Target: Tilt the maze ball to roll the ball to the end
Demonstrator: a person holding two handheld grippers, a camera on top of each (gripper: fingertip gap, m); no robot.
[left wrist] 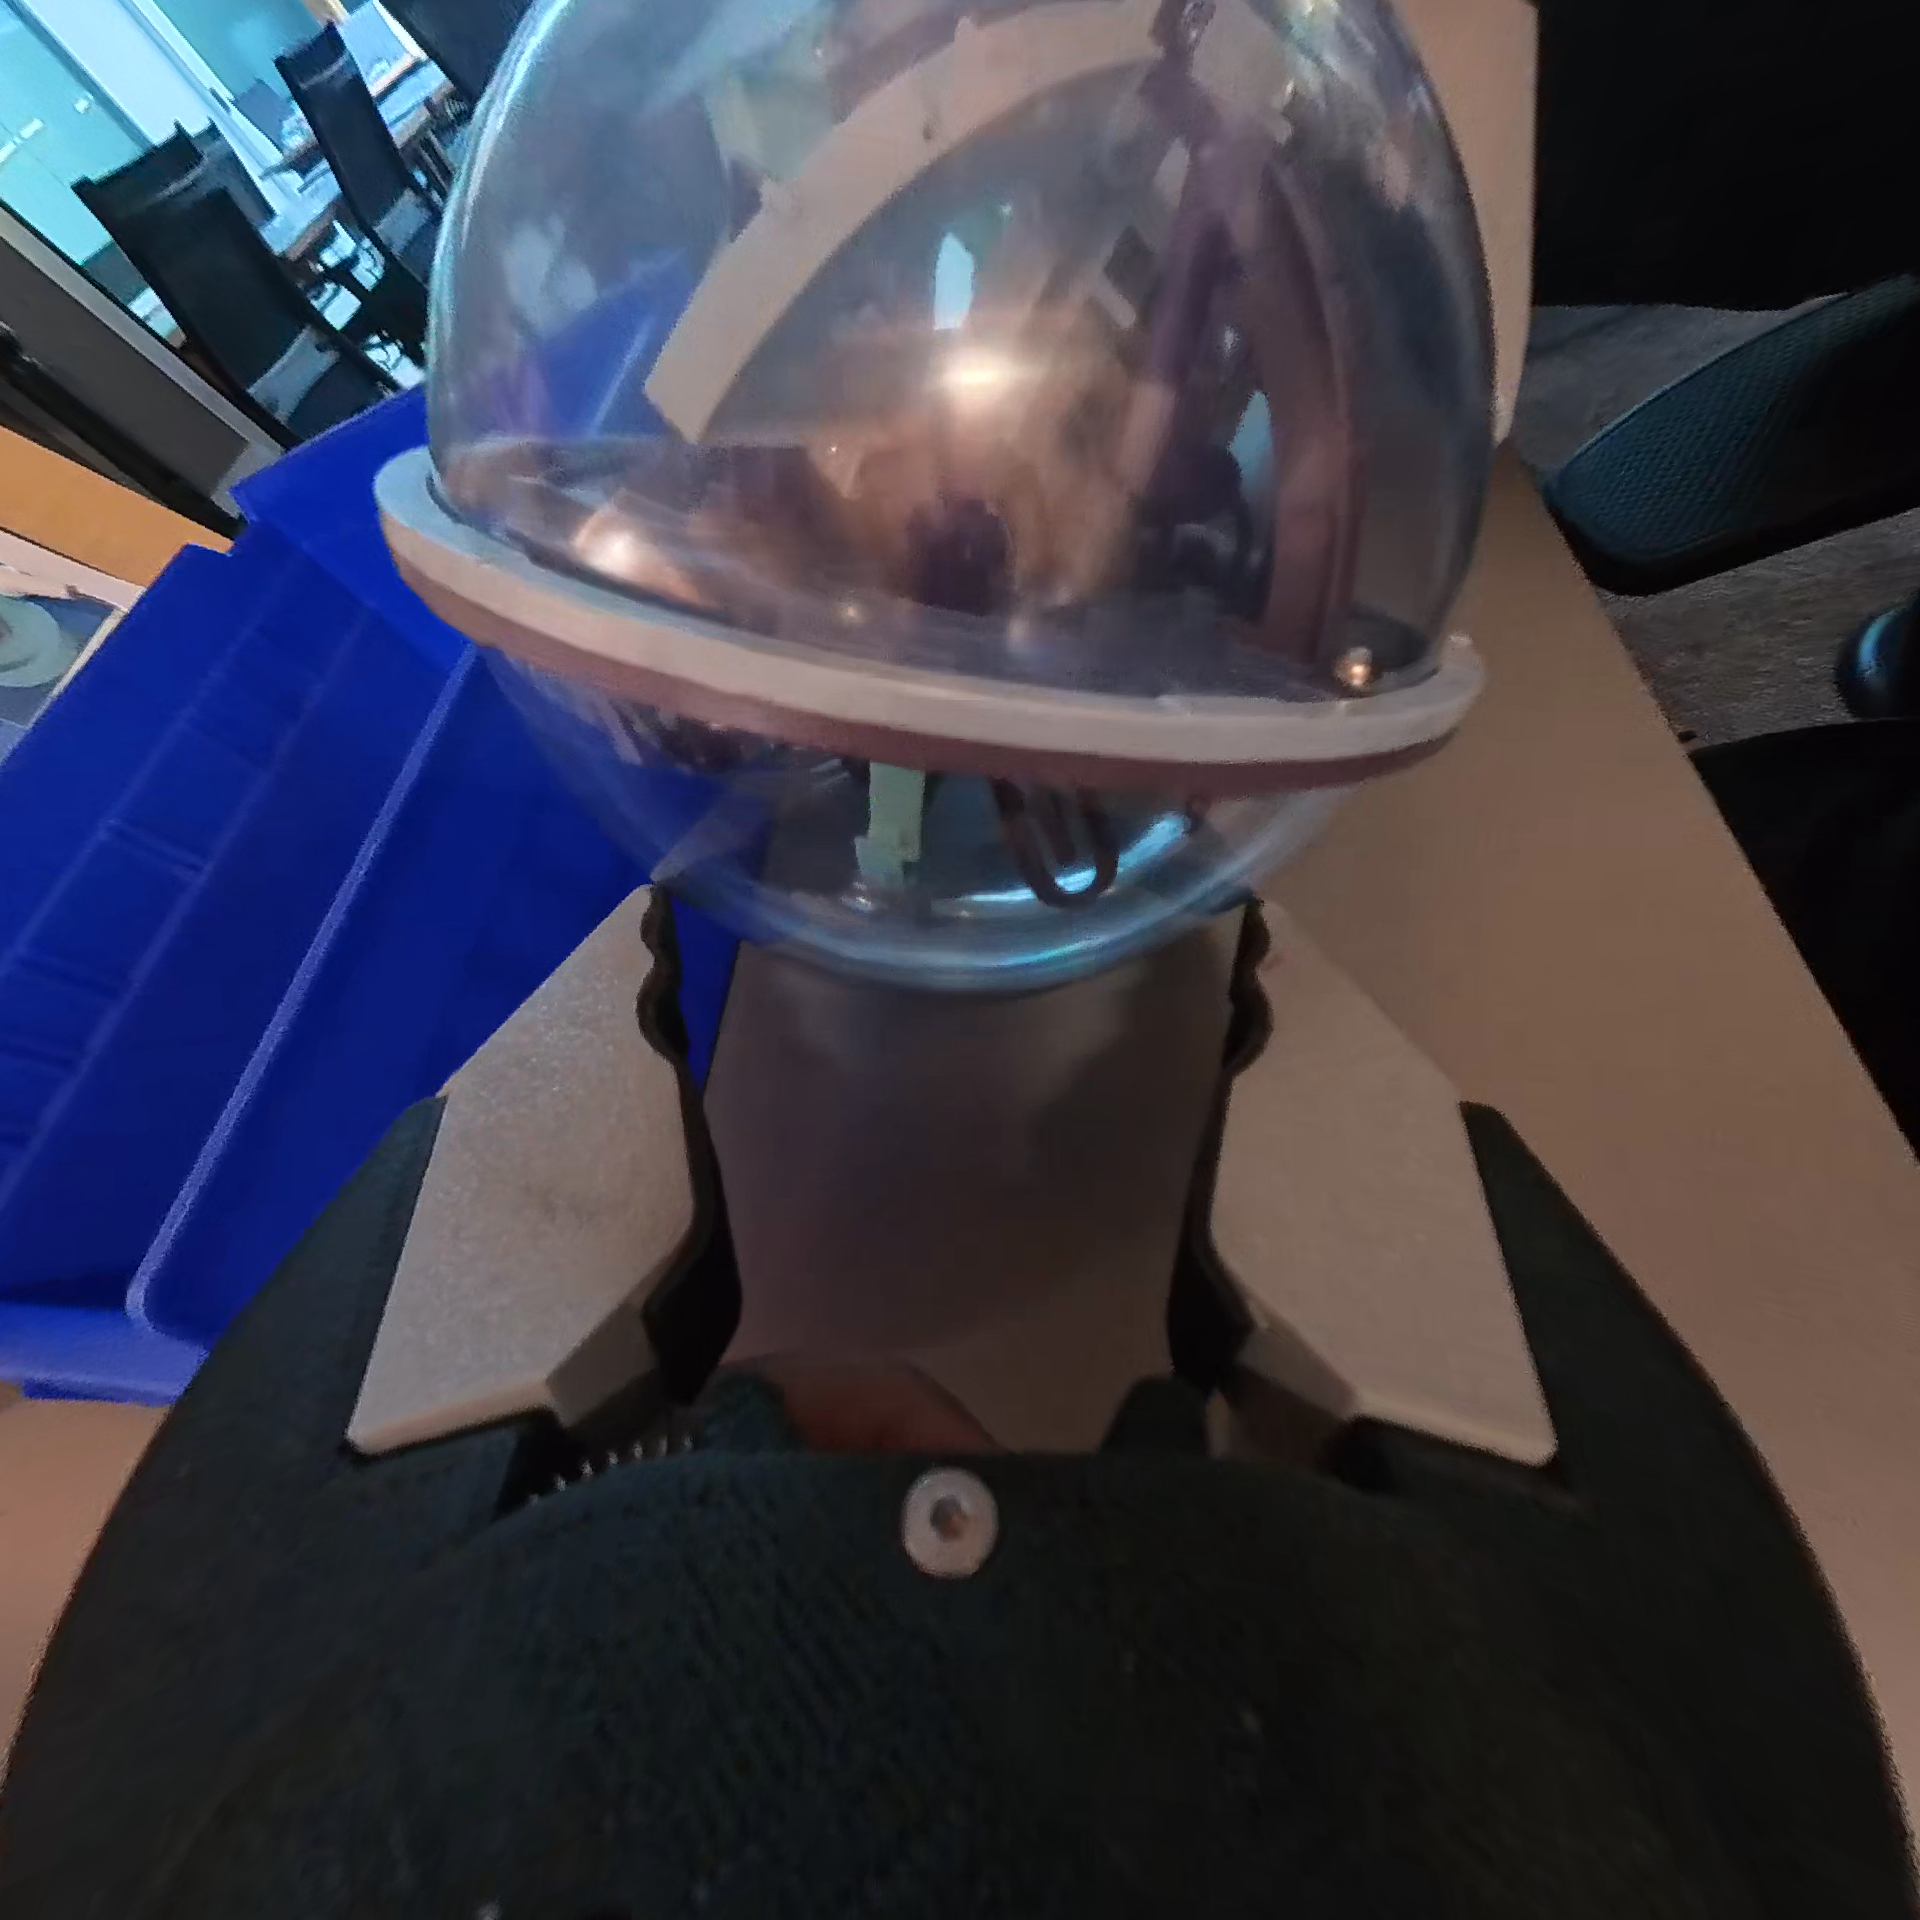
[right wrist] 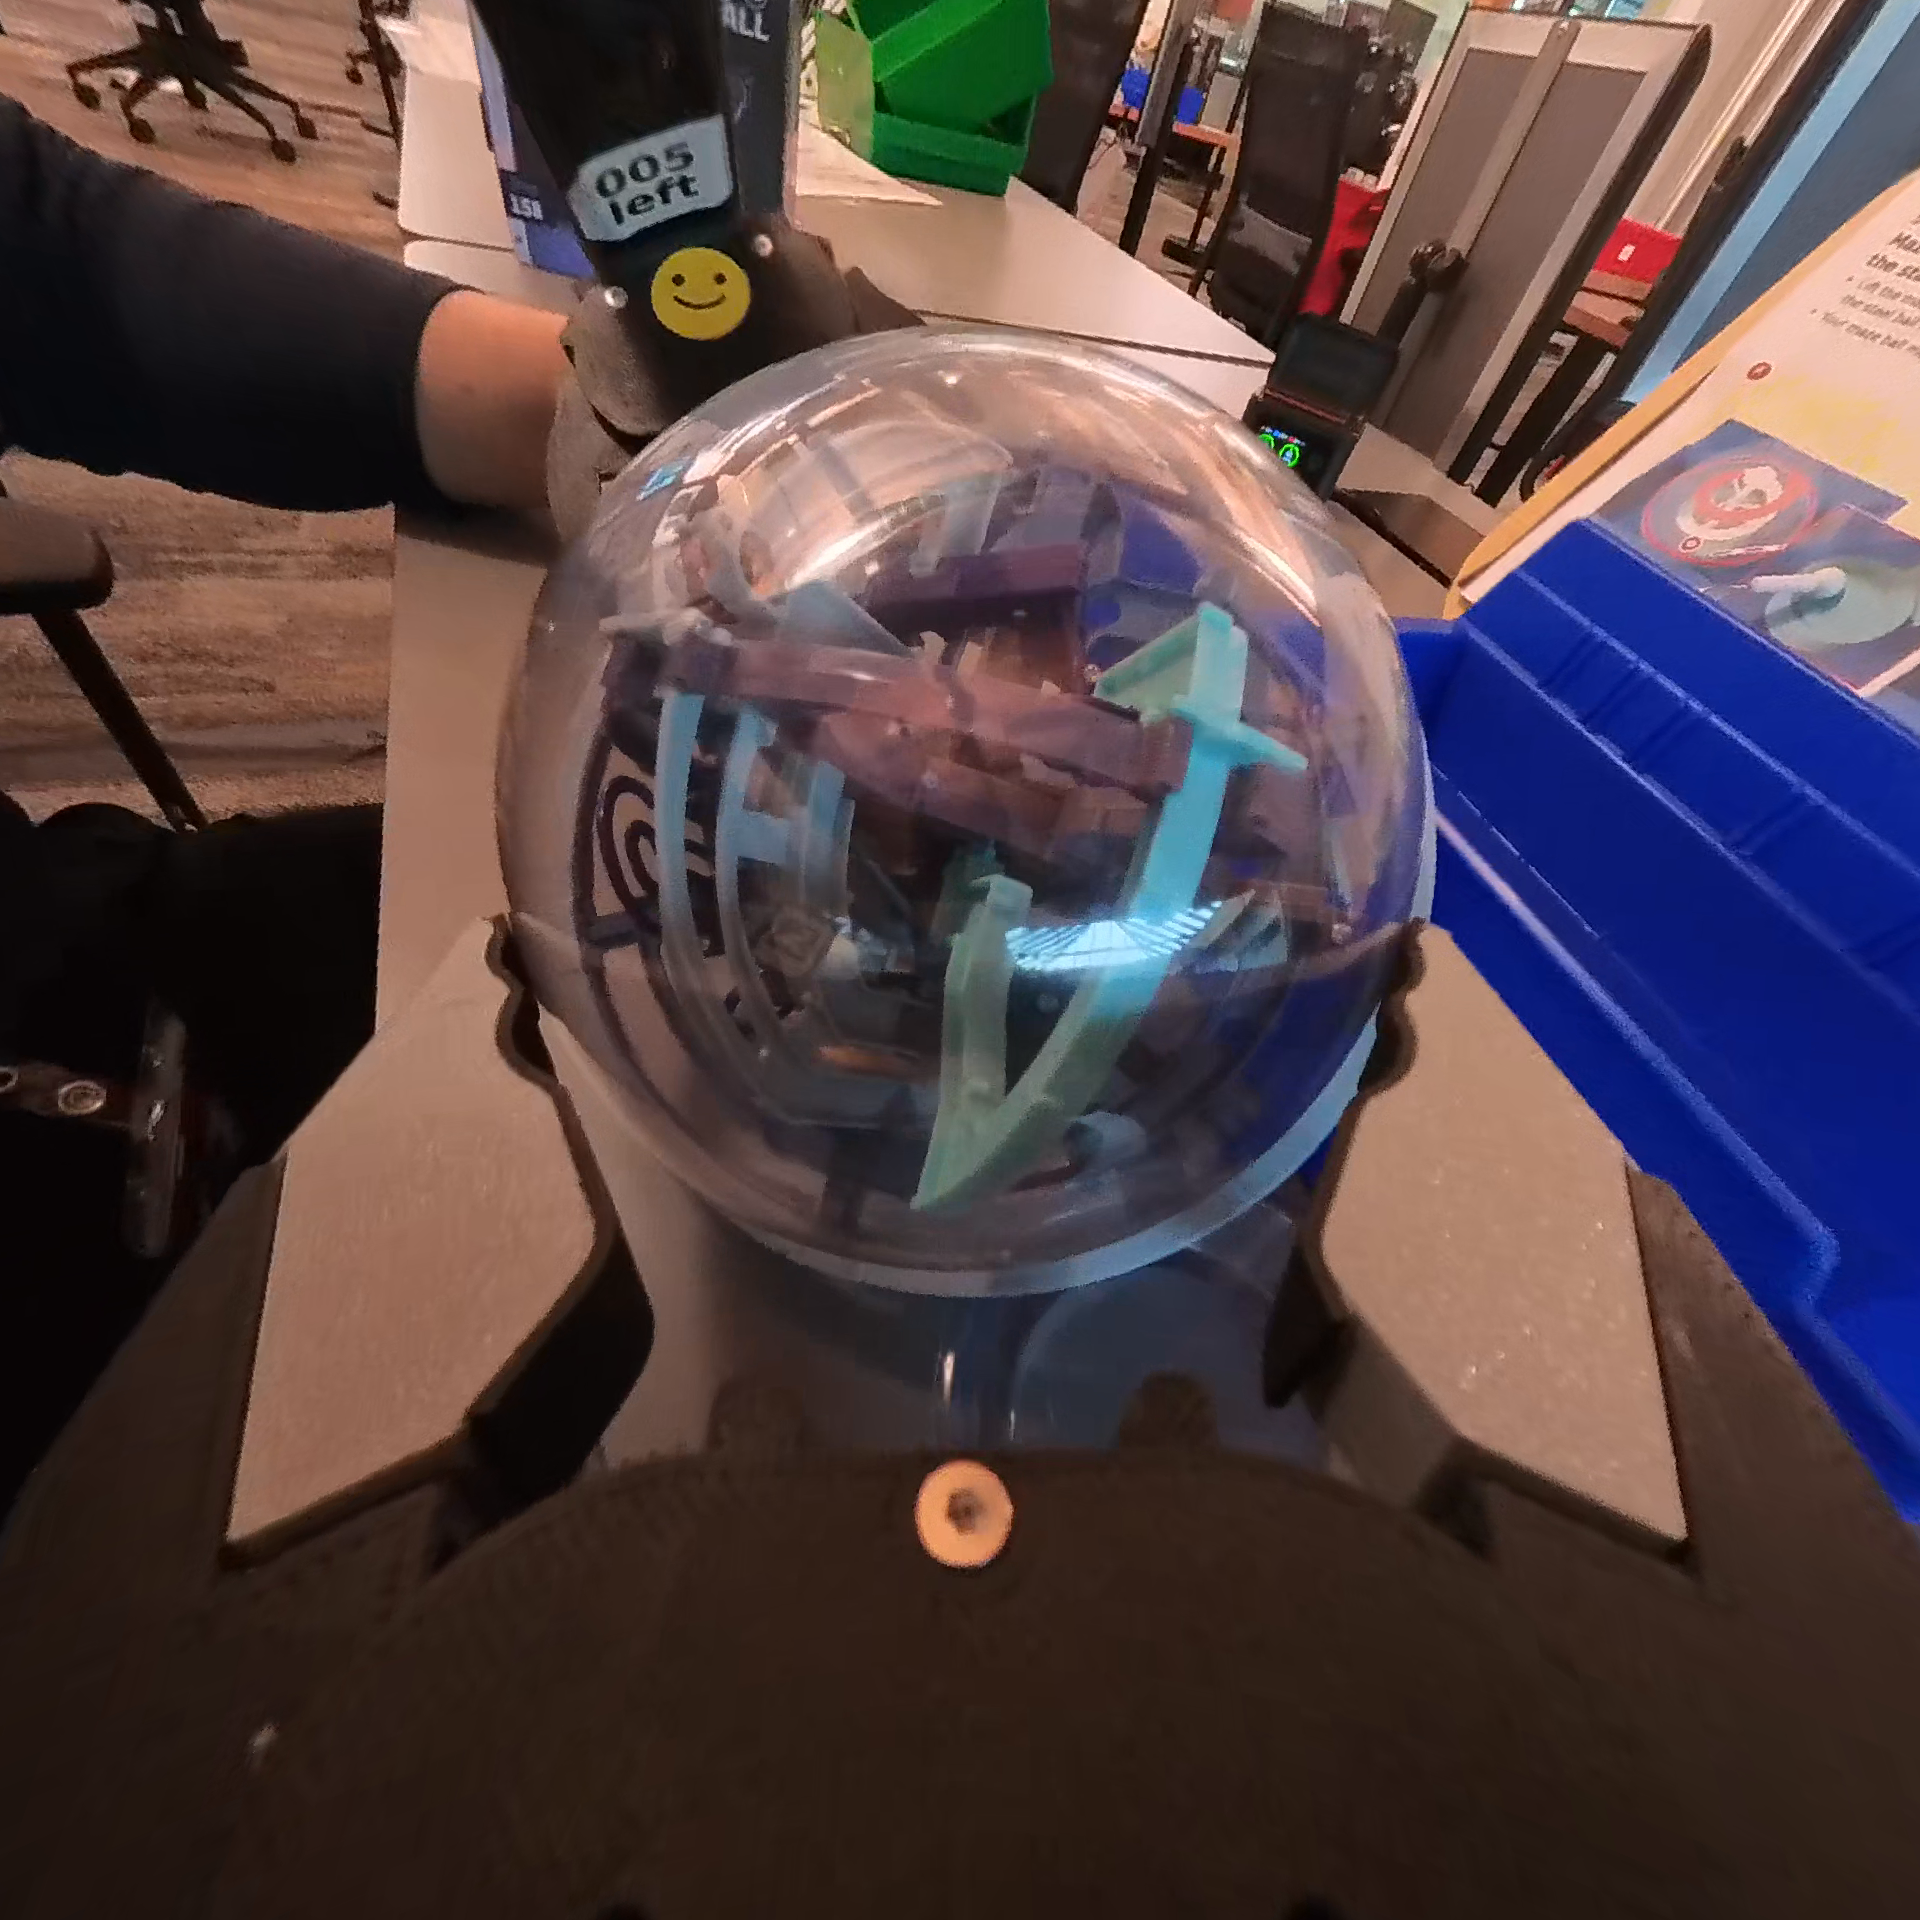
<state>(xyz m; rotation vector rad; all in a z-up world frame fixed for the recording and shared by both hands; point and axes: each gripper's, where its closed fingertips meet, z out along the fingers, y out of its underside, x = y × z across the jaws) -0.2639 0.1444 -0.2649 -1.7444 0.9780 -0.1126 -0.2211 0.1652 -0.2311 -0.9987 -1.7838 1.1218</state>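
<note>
gripping the maze ball (right wrist: 961,821) at frame centre between both grippers' wide-spread pads, we are tilting it; small steel ball (left wrist: 1356,665) at lower right rim, route end unseen.

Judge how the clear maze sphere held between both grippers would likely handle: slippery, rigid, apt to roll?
The maze ball has a smooth, glossy, curved shell, so it probably slips easily against the right gripper and left gripper. The hard shell and flat rim band suggest it stays rigid. Being round, it would likely roll across the table if released.
</note>
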